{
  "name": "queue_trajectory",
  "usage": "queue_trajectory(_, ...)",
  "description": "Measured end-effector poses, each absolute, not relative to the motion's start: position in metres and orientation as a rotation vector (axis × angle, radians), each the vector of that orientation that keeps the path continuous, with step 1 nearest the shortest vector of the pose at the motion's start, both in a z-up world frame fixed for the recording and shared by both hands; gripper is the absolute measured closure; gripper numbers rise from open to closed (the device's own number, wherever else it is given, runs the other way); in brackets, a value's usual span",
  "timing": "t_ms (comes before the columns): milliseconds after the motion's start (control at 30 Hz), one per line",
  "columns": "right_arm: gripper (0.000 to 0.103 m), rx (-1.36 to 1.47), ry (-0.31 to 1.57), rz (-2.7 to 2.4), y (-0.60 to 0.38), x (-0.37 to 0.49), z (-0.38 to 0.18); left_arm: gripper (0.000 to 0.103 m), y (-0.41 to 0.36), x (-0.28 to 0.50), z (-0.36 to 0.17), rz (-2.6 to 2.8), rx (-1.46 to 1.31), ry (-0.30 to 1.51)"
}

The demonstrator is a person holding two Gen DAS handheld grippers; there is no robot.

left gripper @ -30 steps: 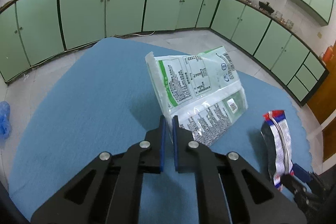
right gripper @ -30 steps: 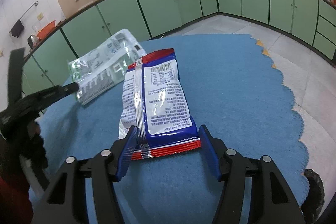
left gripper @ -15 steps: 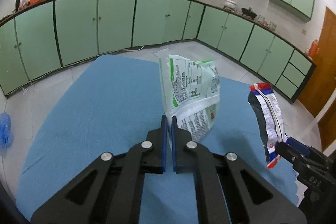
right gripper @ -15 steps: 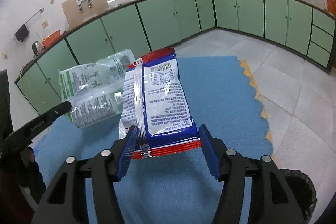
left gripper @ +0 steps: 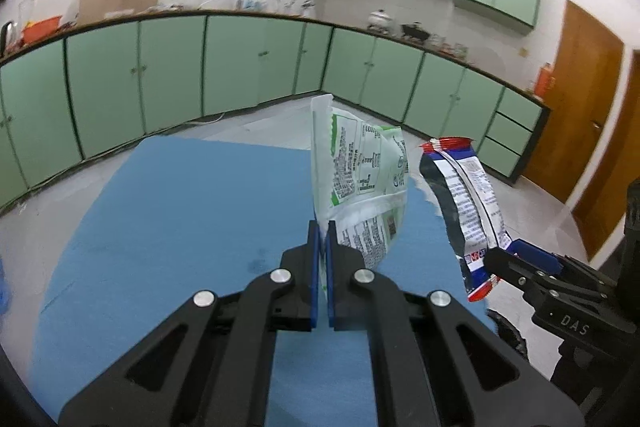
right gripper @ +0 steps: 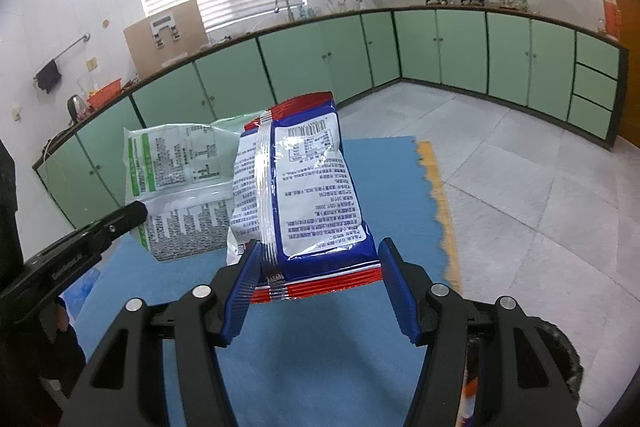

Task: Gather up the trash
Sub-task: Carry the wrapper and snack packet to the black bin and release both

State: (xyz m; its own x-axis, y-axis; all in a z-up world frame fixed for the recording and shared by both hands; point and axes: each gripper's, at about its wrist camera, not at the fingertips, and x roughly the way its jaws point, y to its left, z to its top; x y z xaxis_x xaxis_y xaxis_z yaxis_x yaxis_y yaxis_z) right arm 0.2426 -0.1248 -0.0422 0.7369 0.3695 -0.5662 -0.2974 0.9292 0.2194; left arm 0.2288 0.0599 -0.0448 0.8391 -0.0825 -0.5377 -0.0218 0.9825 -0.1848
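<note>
Jaws clamping wrappers (left gripper: pixel 360 183) — bin (right gripper: pixel 560 355) (right view only)

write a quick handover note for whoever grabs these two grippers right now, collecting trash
Left hand-held gripper: shut on the edge of the green and white wrapper, which hangs clear above the blue mat.
Right hand-held gripper: shut on the red and blue snack bag, gripped across its bottom seam, also off the mat.
Done: both pieces picked up; no other litter shows on the visible mat.
Left: drop both in a bin. A dark round rim at the lower right of the right wrist view may be one, but I cannot tell.
</note>
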Motion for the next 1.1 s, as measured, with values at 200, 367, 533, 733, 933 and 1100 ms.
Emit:
queue_trajectory(200,0.044,0.152,0.614,0.291,-0.173,0.215,-0.033,0.102,0.009,0.219,-0.038,-0.127,-0.148,0.558)
queue_trajectory(367,0.044,0.162,0.593,0.213,-0.216,0.191,-0.029,0.102,-0.041,0.214,-0.038,-0.219,-0.115,0.552)
queue_trajectory(533,0.044,0.188,0.583,0.117,-0.264,0.165,-0.032,0.102,-0.092,0.209,-0.041,-0.307,-0.080,0.554)
queue_trajectory(733,0.044,0.210,0.589,0.010,-0.310,0.137,-0.041,0.102,-0.147,0.208,-0.052,-0.407,-0.055,0.569)
queue_trajectory(933,0.044,0.237,0.613,-0.083,-0.348,0.121,-0.059,0.101,-0.195,0.209,-0.075,-0.491,-0.032,0.612)
queue_trajectory(1100,0.044,0.258,0.676,-0.127,-0.365,0.123,-0.092,0.101,-0.226,0.218,-0.111,-0.513,0.012,0.689)
